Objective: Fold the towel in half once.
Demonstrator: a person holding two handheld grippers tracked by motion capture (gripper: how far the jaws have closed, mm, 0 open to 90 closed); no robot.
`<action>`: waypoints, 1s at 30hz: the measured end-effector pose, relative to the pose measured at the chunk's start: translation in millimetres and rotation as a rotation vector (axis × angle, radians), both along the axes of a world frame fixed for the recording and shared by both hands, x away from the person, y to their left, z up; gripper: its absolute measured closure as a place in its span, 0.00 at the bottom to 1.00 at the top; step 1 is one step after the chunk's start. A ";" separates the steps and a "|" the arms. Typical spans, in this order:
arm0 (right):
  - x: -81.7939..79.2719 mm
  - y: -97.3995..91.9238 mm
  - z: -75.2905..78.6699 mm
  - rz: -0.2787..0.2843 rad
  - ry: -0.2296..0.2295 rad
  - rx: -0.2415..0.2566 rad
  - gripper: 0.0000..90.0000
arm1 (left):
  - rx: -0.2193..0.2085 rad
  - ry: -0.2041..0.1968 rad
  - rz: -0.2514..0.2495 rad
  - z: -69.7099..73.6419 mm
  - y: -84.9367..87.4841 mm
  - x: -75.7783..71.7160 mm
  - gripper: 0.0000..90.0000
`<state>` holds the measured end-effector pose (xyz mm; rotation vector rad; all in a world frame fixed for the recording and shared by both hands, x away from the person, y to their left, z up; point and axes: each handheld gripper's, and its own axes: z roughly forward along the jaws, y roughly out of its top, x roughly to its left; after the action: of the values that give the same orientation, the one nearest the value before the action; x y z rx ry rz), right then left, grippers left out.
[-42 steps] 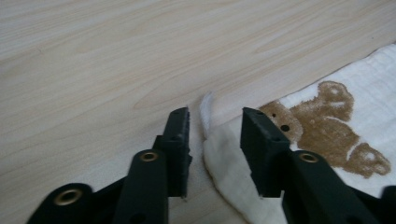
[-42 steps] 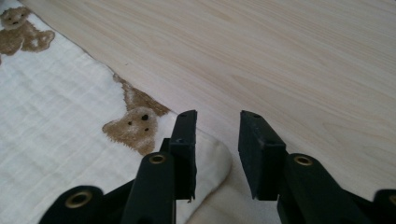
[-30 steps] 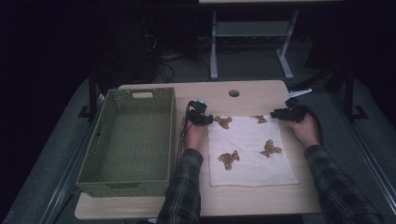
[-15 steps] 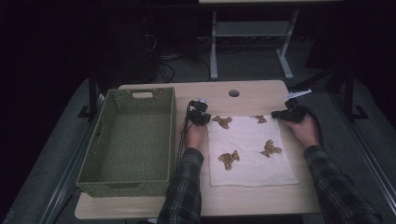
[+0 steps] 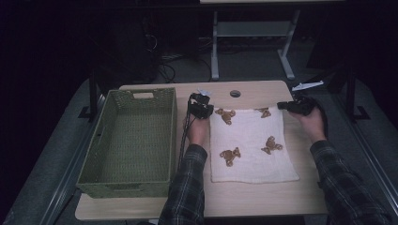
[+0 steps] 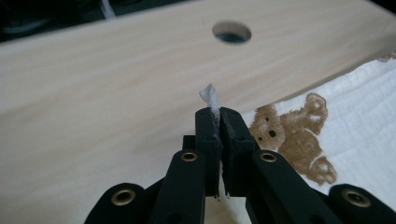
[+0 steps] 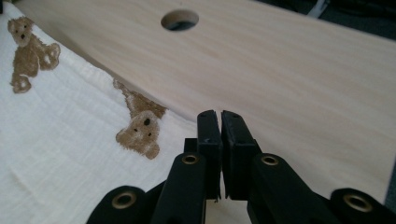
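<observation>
A white cloth (image 5: 253, 145) printed with brown bears lies flat on the right half of the surface (image 5: 141, 200), its long axis running from the person toward the far edge. Its far edge stops short of the round hole (image 5: 235, 93) in the wood.

The left gripper (image 5: 201, 107) sits at the cloth's far left corner. In the left gripper view its jaws are pressed together on that corner, a small tip of white fabric (image 6: 209, 97) sticking up between them, with a bear (image 6: 293, 135) just to their right.

The right gripper (image 5: 293, 106) sits at the far right corner. In the right gripper view the jaws (image 7: 219, 140) stand almost together at the cloth's edge; whether fabric is caught between them cannot be told.

A green basket (image 5: 129, 140) stands left of the cloth, beside the left forearm (image 5: 187, 187).
</observation>
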<state>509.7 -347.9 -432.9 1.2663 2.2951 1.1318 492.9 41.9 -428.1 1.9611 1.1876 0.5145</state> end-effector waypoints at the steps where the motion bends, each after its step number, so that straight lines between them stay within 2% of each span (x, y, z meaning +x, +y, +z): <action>1: 0.3 -1.2 3.5 -0.005 -0.009 0.003 0.97 | -0.006 -0.012 0.002 4.7 -0.1 0.2 0.96; 4: 1.4 -5.0 13.9 -0.006 -0.035 0.006 0.97 | -0.003 -0.044 0.001 18.9 -0.6 1.1 0.96; 7: -0.8 -7.8 22.9 -0.007 -0.050 0.030 0.97 | -0.003 -0.056 -0.002 27.2 -1.2 -1.5 0.96; 11: -9.2 -8.2 25.5 0.013 -0.061 0.039 0.97 | 0.007 -0.045 -0.011 26.9 0.9 -11.4 0.96; 22: -45.1 -9.8 21.8 0.074 -0.093 0.055 0.97 | 0.045 -0.055 -0.053 25.4 7.1 -46.5 0.96; 30: -68.6 -16.4 15.0 0.099 -0.093 0.071 0.97 | 0.034 -0.069 -0.088 26.4 10.4 -71.3 0.96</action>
<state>441.1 -364.3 -418.0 1.1097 2.2894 1.2876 421.6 52.3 -401.8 1.9985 1.0510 0.5549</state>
